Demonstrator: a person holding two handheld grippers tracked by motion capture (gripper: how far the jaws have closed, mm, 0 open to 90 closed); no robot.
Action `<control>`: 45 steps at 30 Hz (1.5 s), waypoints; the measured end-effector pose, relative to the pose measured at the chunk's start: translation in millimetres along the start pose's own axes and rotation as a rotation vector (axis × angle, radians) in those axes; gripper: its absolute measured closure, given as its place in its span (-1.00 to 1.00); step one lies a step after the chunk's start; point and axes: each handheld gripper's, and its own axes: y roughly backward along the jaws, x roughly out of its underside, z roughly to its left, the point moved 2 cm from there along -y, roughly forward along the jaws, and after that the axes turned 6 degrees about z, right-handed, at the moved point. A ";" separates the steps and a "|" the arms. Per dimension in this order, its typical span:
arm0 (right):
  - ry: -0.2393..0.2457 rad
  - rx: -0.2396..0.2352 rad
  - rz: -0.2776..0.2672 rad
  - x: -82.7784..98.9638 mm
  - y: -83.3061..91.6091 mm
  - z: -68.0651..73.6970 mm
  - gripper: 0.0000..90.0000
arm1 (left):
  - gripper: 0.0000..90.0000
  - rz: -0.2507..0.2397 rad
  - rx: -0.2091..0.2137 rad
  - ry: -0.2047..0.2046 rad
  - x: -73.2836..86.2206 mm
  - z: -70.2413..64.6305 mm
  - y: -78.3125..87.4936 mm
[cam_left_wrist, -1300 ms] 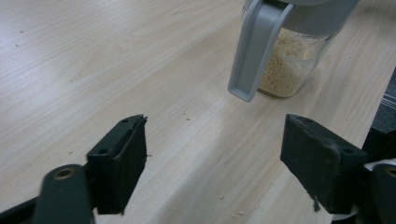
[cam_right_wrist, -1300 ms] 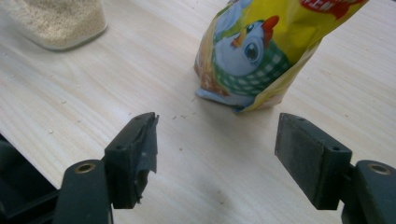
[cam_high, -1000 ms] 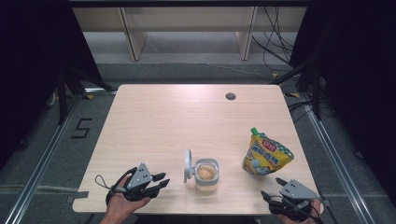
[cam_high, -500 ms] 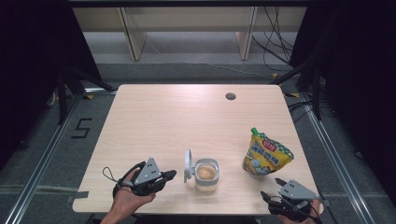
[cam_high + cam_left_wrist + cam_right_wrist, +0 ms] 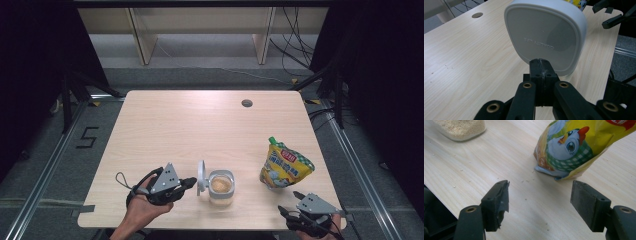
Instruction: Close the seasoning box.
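Note:
A clear container (image 5: pixel 221 187) of pale grains stands near the table's front edge, its white hinged lid (image 5: pixel 201 177) upright on its left side. My left gripper (image 5: pixel 191 181) is level with the lid and points at it from the left. In the left gripper view its jaws (image 5: pixel 540 63) are pressed together with nothing between them, and their tip is right at the lid's (image 5: pixel 544 35) flat outer face. A yellow pouch (image 5: pixel 285 167) with a chicken picture stands to the right. My right gripper (image 5: pixel 288 202) rests open at the front right corner, its jaws (image 5: pixel 540 202) facing the pouch (image 5: pixel 574 147) a short way off.
The wooden table (image 5: pixel 200 130) has a round cable hole (image 5: pixel 246 103) at the back right. Its front edge runs just under both hands. Crumbs lie on the wood in front of the pouch. Metal floor rails run along both sides of the table.
My left gripper has moved right and a little up, from the front left of the table to the lid. The right gripper, container and pouch have stayed put.

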 end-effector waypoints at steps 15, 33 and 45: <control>0.010 -0.001 0.005 -0.7 -0.9 1.1 -0.30 | 0.97 -0.006 0.017 -0.031 -11.5 -5.3 -3.7; 0.020 -0.004 0.004 -1.0 -1.6 1.4 -0.30 | 0.93 -0.039 0.035 -0.078 -26.3 -12.1 -6.6; 0.019 -0.003 0.002 -1.1 -0.9 1.3 -0.30 | 0.51 -0.095 0.125 0.035 -11.3 -2.7 5.0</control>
